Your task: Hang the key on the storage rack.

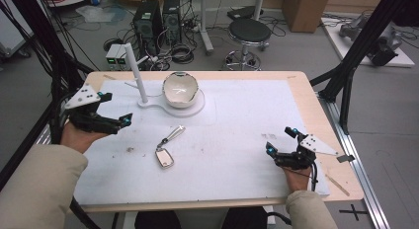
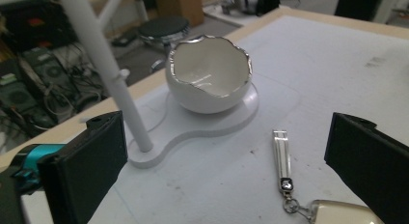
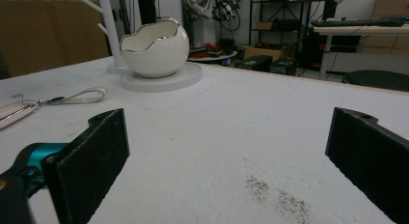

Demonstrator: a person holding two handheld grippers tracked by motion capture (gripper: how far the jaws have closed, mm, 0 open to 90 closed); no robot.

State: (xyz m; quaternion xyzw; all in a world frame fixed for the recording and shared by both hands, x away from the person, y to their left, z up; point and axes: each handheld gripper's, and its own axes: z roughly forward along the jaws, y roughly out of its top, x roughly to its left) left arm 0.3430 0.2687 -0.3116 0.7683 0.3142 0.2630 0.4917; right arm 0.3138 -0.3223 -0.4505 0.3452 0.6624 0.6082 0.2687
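A white egg-shaped bowl [image 1: 180,90] with a jagged silver rim sits on a white stand base [image 1: 197,106] beside an upright white post [image 1: 135,71]. A keychain [image 1: 167,149] with a silver strap and a clear tag lies mid-table. My left gripper [image 1: 114,109] hovers open at the table's left, left of the keychain. In the left gripper view the bowl [image 2: 210,79], post [image 2: 103,64] and keychain [image 2: 284,168] lie ahead between the jaws. My right gripper [image 1: 280,140] stands open at the right, nothing between its jaws. The right gripper view shows the bowl [image 3: 154,48] and keychain [image 3: 48,102] far off.
A white mat [image 1: 237,125] covers the wooden table [image 1: 316,100]. Small dark smudges [image 3: 277,197] mark the mat near the right gripper. Behind the table are a black stool [image 1: 249,34], computer towers [image 1: 157,21] and cables on the floor.
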